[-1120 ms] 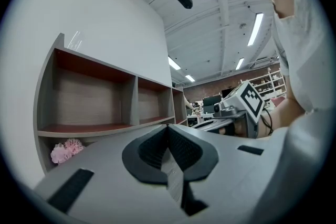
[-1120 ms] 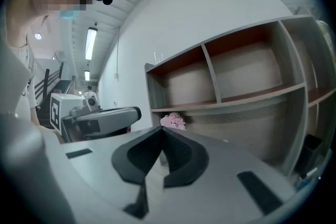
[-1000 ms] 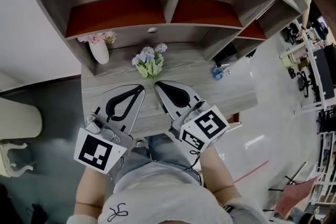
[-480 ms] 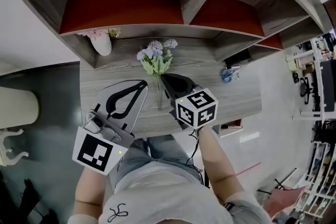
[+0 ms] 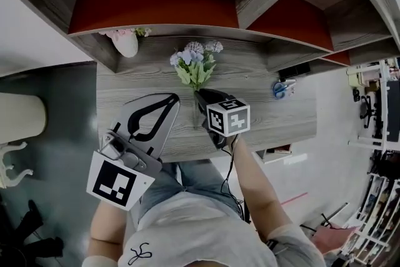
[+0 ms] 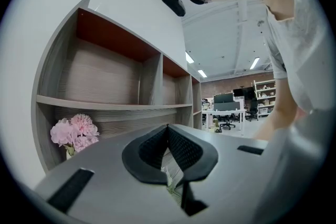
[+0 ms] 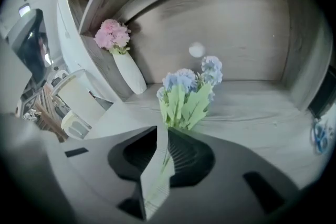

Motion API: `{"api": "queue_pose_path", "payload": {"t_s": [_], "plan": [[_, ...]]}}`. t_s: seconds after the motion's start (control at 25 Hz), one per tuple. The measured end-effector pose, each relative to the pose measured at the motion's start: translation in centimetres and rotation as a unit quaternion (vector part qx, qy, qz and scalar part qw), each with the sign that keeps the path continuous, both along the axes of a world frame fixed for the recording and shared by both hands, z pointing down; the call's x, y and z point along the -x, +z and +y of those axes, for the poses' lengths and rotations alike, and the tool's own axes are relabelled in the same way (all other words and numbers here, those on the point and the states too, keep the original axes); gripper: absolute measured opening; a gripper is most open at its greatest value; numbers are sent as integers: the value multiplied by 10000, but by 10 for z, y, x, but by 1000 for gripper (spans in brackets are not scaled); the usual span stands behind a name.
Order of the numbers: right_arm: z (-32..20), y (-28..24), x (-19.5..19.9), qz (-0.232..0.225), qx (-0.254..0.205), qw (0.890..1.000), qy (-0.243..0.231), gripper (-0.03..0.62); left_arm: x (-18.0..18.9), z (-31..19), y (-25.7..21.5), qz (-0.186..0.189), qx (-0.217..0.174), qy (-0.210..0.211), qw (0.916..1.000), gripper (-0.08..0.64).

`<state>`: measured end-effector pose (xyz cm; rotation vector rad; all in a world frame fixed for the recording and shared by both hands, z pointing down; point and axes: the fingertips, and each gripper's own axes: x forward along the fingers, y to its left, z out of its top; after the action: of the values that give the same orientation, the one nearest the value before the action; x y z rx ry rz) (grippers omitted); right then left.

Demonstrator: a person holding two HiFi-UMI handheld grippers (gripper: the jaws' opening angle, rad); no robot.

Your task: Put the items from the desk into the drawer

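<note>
On the grey wood desk (image 5: 269, 115) a bunch of blue flowers (image 5: 197, 65) (image 7: 186, 92) with green leaves stands in a thin clear vase. My right gripper (image 5: 199, 94) (image 7: 160, 128) is shut and empty, its tips just in front of that bunch, and the green stem shows through the slit between its jaws. My left gripper (image 5: 170, 99) (image 6: 168, 127) hovers over the desk's front left, also shut and empty. Blue scissors (image 5: 283, 89) (image 7: 319, 136) lie at the desk's right. No drawer shows in any view.
Pink flowers in a white vase (image 5: 127, 42) (image 7: 118, 42) (image 6: 73, 131) stand at the back left under the shelf unit (image 5: 237, 9). A black object (image 5: 294, 70) sits at the back right. A white chair (image 5: 19, 122) stands on the floor to the left.
My right gripper has swung forward and left until its tips reach the blue flowers, its marker cube turning upward. The left gripper has stayed put. The head view has moved closer to the desk.
</note>
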<state>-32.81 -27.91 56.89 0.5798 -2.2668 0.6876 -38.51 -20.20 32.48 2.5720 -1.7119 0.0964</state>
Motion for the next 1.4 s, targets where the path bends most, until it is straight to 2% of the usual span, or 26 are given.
{"api": "queue_pose_path", "payload": {"t_s": [0.4,0.72,0.84,1.12,1.4], "plan": [[7,55,-6,812,466,9956,81,83,10,0,9,15,87,-95,9999,11],[6,64,-4,1140,619,9914,163,83,15,1,11,45,126,-150,9998,11],[4,66,-6,1287,619,9895,231,64,14,1,11,60,117,-154,9998,10],[-1,64,-13,1097,619,9902,601,25,13,4,8,13,100,-165,9998,11],[3,40,-14,814,237,9944,625,23,11,9,-3,-42,-40,-169,9998,11]]}}
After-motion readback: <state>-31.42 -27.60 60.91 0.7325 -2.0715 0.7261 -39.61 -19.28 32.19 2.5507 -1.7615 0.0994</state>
